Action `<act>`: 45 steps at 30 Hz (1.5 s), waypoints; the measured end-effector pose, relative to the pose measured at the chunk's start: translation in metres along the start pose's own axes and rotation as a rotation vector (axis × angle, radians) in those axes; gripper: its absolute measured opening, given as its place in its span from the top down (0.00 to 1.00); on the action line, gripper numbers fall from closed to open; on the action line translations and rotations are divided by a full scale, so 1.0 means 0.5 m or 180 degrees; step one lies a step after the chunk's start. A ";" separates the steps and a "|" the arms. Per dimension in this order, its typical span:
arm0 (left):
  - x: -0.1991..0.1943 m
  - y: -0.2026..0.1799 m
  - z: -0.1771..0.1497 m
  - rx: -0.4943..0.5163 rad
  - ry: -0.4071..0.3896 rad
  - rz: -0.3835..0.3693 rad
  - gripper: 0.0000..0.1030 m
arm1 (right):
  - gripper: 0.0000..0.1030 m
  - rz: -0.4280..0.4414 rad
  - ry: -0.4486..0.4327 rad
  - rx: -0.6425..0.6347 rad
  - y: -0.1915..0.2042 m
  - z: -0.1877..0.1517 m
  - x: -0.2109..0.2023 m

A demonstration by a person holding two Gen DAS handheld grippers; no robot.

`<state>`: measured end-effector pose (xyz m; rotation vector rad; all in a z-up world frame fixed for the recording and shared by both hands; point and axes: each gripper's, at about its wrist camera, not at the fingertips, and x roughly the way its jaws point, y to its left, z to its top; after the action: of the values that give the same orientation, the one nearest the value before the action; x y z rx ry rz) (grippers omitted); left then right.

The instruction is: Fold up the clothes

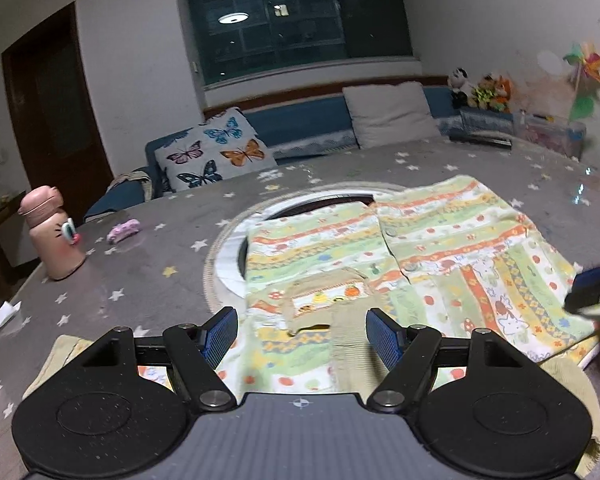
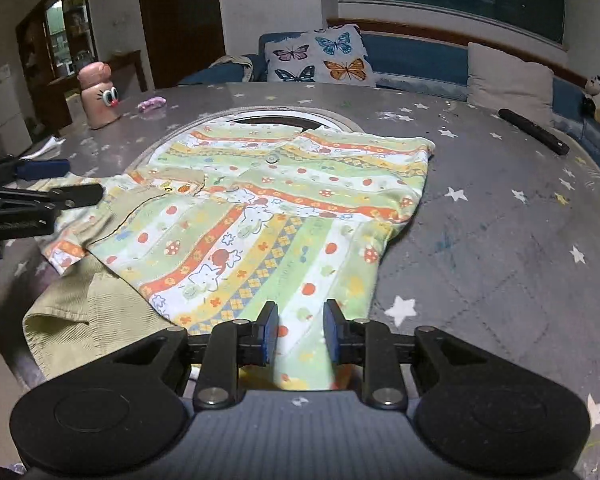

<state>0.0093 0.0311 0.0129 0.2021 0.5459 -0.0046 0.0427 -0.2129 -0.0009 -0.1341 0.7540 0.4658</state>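
Note:
A child's striped shirt [image 1: 420,252] with cartoon prints lies flat on the grey star-patterned table; it also shows in the right wrist view [image 2: 284,216]. A ribbed beige cuff [image 1: 352,344] lies between my left fingers. My left gripper [image 1: 302,336] is open, over the shirt's near edge by the collar, and shows at the left of the right wrist view [image 2: 52,184]. My right gripper [image 2: 300,332] is partly open, its blue pads either side of the shirt's near sleeve or hem, with cloth between them. It shows at the right edge of the left wrist view [image 1: 596,292].
A pink bottle with cartoon eyes [image 1: 56,236] and a small purple toy [image 1: 123,230] stand on the table's left. A round white inset [image 1: 236,256] lies under the shirt. A black remote [image 2: 534,131] lies far right. Pillows [image 1: 216,152] and a sofa sit behind.

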 end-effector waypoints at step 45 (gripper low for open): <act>0.001 0.390 -0.132 -0.1385 0.0540 0.1618 0.34 | 0.69 0.0570 -0.0162 -0.1071 0.233 0.061 0.109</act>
<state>-0.0131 0.2350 -0.0056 -0.0897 0.6383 0.6252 0.0436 -0.0811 -0.0106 -0.3694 0.6355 0.7627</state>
